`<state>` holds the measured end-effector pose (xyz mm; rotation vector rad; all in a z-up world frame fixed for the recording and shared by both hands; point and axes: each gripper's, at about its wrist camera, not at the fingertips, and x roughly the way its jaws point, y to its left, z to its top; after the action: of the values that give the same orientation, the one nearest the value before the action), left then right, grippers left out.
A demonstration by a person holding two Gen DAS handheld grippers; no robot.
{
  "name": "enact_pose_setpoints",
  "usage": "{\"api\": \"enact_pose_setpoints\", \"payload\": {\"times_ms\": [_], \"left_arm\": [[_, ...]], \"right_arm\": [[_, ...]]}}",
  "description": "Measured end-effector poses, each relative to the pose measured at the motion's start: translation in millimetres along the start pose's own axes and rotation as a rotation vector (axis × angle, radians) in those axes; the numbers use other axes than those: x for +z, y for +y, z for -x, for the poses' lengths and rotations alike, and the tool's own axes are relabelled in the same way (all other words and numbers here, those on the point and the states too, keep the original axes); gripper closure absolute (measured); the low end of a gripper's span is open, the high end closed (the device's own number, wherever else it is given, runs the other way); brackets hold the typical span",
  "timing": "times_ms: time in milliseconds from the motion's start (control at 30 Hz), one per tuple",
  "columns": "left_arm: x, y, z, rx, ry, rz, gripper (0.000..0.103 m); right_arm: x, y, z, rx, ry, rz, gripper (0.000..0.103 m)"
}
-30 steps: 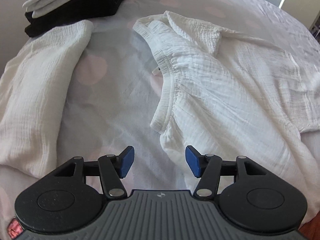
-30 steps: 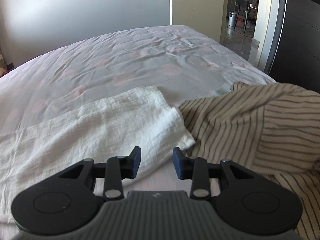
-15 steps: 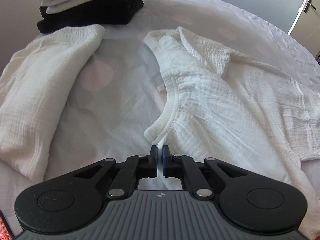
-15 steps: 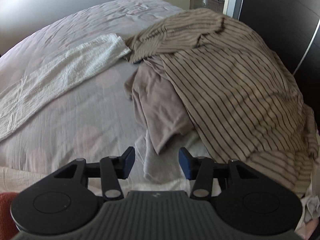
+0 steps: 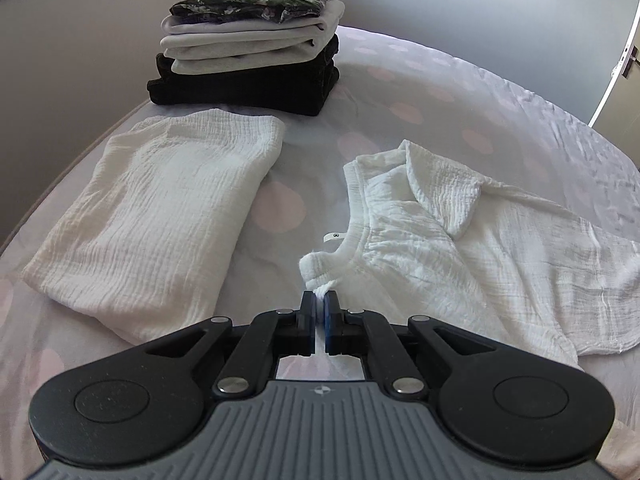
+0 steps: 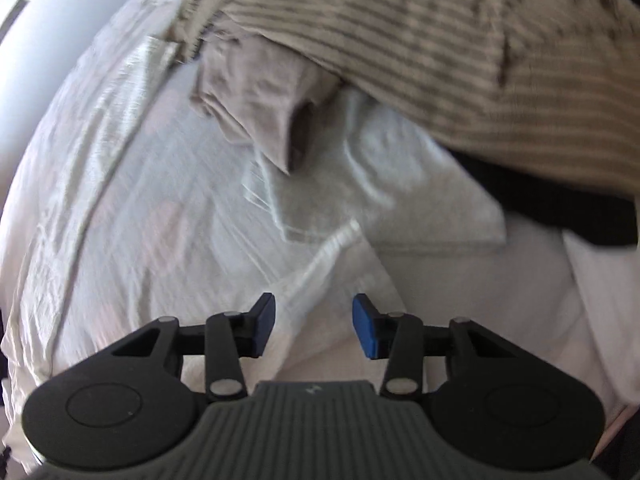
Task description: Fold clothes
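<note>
While the crinkled white cotton top (image 5: 460,240) lies spread on the bed (image 5: 500,92), stretching away rightward from its neckline, the left gripper (image 5: 319,300) has its jaws clamped on the neckband corner; the right gripper (image 6: 314,316), jaws apart, hovers over blurred white fabric.

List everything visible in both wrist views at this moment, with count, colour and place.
folded stack: one pile, black, grey and dark patterned layers, far end of bed
folded garment: one, white crinkled, left of the shirt
shirt: one, white crinkled, spread out, neckline corner pinched
striped garment: one, beige with dark stripes, heaped at top of right view
plain garment: one, taupe, under the striped one
grey cloth: one, pale, blurred
bedsheet: one, pale with pink dots
left gripper: shut on shirt
right gripper: open, over white fabric
</note>
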<state>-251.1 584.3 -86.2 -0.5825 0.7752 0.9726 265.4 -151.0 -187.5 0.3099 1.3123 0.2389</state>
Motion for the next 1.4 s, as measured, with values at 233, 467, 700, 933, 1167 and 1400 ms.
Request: {"api": "enact_pose_setpoints", "payload": {"times_ms": [233, 467, 700, 933, 1167, 1400], "left_arm": [[12, 2, 11, -0.001, -0.031, 0.012, 0.099], [40, 3, 23, 0.017, -0.084, 0.047, 0.099], [77, 13, 66, -0.026, -0.179, 0.080, 0.099], [56, 22, 73, -0.032, -0.102, 0.008, 0.099], [8, 39, 62, 0.023, 0.036, -0.072, 0.099], [-21, 39, 32, 0.085, 0.125, -0.144, 0.099]], "right_arm": [[12, 17, 15, 0.052, -0.107, 0.007, 0.101], [72, 105, 64, 0.131, -0.306, 0.099, 0.101], [113, 164, 139, 0.297, -0.549, 0.148, 0.102], [89, 134, 141, 0.272, -0.523, 0.131, 0.102], [51, 64, 110, 0.166, -0.437, 0.029, 0.103], [41, 45, 85, 0.115, -0.354, 0.058, 0.102]]}}
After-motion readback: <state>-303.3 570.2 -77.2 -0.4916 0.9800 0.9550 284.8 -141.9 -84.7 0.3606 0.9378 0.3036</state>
